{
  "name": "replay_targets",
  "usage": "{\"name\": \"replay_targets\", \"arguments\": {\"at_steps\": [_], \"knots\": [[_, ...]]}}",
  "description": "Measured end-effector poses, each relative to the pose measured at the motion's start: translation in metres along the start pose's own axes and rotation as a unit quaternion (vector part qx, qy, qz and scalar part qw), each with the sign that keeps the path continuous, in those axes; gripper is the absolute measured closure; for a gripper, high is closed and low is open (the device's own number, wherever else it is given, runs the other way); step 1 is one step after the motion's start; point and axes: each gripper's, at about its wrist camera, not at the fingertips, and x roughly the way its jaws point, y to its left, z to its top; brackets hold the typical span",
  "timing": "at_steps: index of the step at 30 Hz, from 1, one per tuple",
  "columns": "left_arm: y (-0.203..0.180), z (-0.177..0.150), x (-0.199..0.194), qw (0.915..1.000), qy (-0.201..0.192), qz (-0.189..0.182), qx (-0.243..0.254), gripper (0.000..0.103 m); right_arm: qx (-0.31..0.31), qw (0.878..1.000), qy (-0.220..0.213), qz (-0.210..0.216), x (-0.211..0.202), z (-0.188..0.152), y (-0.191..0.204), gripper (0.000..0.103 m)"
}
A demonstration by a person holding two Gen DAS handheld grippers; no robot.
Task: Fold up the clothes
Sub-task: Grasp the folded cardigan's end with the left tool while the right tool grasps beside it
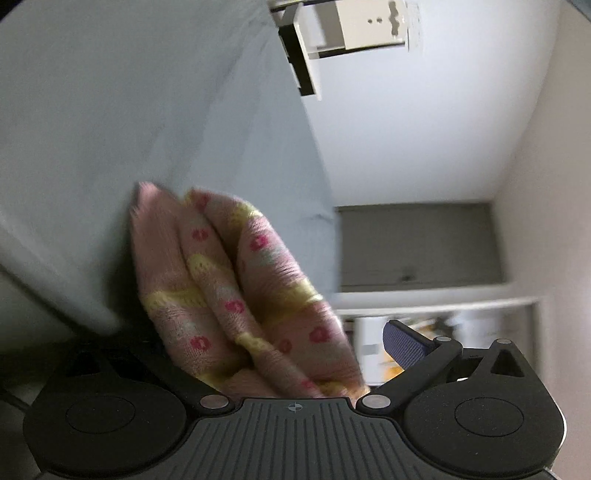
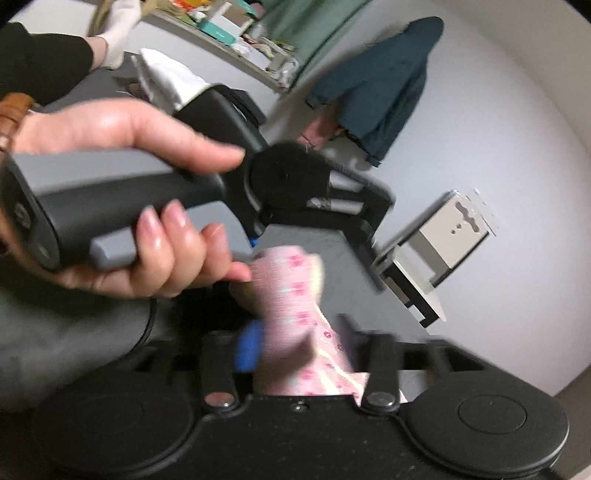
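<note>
A pink knitted cloth (image 1: pixel 236 295) with yellow bands and red dots lies bunched between the spread fingers of my left gripper (image 1: pixel 266 332). That gripper's blue right pad (image 1: pixel 402 347) stands well clear of the fabric, and its left finger is hidden behind the cloth. In the right wrist view the same cloth (image 2: pixel 295 291) rises from my right gripper (image 2: pixel 310 347), which looks shut on it, with a blue pad (image 2: pixel 247 347) against its left side. A person's hand (image 2: pixel 147 236) grips the left gripper's grey handle (image 2: pixel 92 199) just above the cloth. Both views are motion-blurred.
A grey surface (image 1: pixel 110 110) lies under the cloth. A white side table (image 2: pixel 454 229) stands by the wall, also seen in the left wrist view (image 1: pixel 369 26). A dark blue jacket (image 2: pixel 388 92) hangs on the wall. Folded white laundry (image 2: pixel 166 77) and a cluttered shelf (image 2: pixel 229 33) are further off.
</note>
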Motion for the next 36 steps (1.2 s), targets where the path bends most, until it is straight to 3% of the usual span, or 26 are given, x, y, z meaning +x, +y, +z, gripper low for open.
{"name": "replay_targets", "arguments": {"at_steps": [1,5,8,10,13,16,19,22,24,28,30,33,36], "knots": [[-0.003,-0.002,-0.002,0.9997,-0.003,0.021,0.013,0.001,0.003,1.0,-0.002,0.01,-0.004,0.0,-0.005,0.032],[-0.004,-0.006,-0.007,0.9982,-0.014,0.051,0.03,0.006,0.051,0.997,0.017,0.058,-0.016,-0.001,-0.046,0.022],[-0.007,-0.009,-0.011,0.9965,-0.017,0.069,0.044,0.023,0.145,0.984,0.063,0.083,0.003,-0.01,-0.109,0.018],[-0.009,-0.009,-0.012,0.9944,-0.02,0.086,0.059,0.046,0.217,0.967,0.096,0.09,0.009,-0.025,-0.142,0.018],[-0.012,-0.006,-0.022,0.9911,-0.039,0.097,0.083,0.067,0.325,0.929,0.145,0.101,0.025,-0.056,-0.189,0.018],[-0.021,-0.004,-0.026,0.9838,-0.058,0.114,0.126,0.07,0.429,0.875,0.183,0.129,0.041,-0.106,-0.214,0.018],[-0.042,-0.013,-0.03,0.9673,-0.078,0.149,0.19,0.07,0.503,0.821,0.211,0.169,0.059,-0.14,-0.223,0.019],[-0.061,-0.018,-0.036,0.952,-0.094,0.182,0.227,0.073,0.53,0.788,0.239,0.203,0.075,-0.168,-0.226,0.019],[-0.066,-0.013,-0.034,0.9499,-0.097,0.194,0.225,0.073,0.551,0.762,0.251,0.229,0.085,-0.185,-0.224,0.019],[-0.059,-0.002,-0.044,0.9542,-0.107,0.206,0.189,0.074,0.602,0.708,0.25,0.271,0.097,-0.208,-0.22,0.019],[-0.055,-0.006,-0.031,0.9529,-0.106,0.216,0.184,0.074,0.615,0.69,0.25,0.288,0.102,-0.216,-0.217,0.018],[-0.053,-0.011,-0.01,0.9472,-0.106,0.233,0.193,0.074,0.634,0.673,0.234,0.3,0.106,-0.225,-0.215,0.016],[-0.058,-0.011,-0.005,0.9402,-0.111,0.249,0.205,0.074,0.634,0.674,0.226,0.304,0.107,-0.222,-0.213,0.016]]}}
